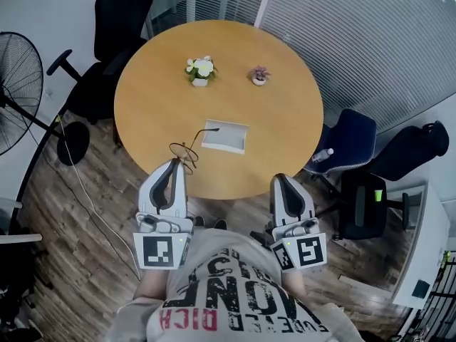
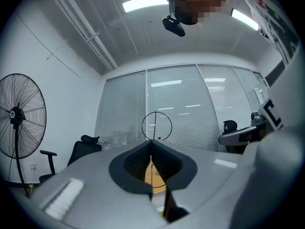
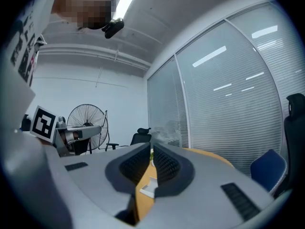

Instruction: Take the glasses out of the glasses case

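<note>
Near the lower edge of the tabletop [image 1: 157,105], left of centre in the head view: glasses [image 1: 185,150], thin dark wire frame, round lenses. They are held clear of the glasses case [image 1: 225,135], over the tabletop close to its near rim, by the left gripper [image 1: 176,164]. Its fingers [image 2: 136,162] are closed almost fully, with a thin wire of the frame pinched between them. One round lens rim stands up above the tips in the left gripper view.

Centre of the tabletop, just right of the glasses and apart from them: the glasses case, white, rectangular, lying flat. Nothing shows inside it. Whether its lid is up cannot be told.

Lower right of the head view: right gripper [image 1: 281,180], held level off the near edge of the tabletop. Its fingers [image 3: 167,166] are brought fully together with nothing between them. The glasses case shows only beyond the tips in the right gripper view.

Upper part of the tabletop: two small flower pots [image 1: 201,70], well apart from the glasses case.

Status, as judged: the removal looks done, with the glasses out and in the grip. What may be left is setting them down on the tabletop and letting go, with care for the thin frame.
</note>
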Motion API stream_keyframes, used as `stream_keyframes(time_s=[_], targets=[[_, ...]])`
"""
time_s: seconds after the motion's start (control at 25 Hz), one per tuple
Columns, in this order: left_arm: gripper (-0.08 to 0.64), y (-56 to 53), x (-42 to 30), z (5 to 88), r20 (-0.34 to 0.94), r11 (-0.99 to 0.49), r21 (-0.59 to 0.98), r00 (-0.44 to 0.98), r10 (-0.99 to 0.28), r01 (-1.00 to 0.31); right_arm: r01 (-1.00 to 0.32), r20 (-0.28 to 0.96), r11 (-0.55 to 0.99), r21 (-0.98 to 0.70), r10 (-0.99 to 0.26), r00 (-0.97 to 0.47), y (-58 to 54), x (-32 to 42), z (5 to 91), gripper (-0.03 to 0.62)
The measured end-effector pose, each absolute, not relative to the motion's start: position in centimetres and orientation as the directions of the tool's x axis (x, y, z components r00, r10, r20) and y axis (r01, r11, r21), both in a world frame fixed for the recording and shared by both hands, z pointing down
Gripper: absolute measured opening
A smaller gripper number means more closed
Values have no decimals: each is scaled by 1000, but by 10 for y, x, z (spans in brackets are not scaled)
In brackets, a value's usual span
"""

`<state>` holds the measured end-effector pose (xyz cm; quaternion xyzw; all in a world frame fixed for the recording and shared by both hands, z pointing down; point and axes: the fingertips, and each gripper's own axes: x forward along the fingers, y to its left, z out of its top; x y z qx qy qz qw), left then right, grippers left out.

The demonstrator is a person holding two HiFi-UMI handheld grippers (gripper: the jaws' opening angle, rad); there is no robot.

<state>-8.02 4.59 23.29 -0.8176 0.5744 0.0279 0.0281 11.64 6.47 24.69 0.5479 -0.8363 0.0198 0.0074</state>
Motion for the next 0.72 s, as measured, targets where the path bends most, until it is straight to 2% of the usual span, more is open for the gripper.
stream_keyframes(time_s=[0.28, 0.6, 0.72], targets=[[18, 42, -94, 234, -73, -346, -14, 346, -935, -938, -919, 22, 392, -33, -919, -393, 58, 102, 242, 29], [18, 29, -103, 226, -127, -356, -56, 361, -924, -933, -923, 27, 382, -37, -923, -383, 50, 95, 243, 29], [18, 26, -103, 231, -104, -363, -44, 366, -925, -931, -925, 26, 378, -37, -925, -379, 46, 93, 243, 29]])
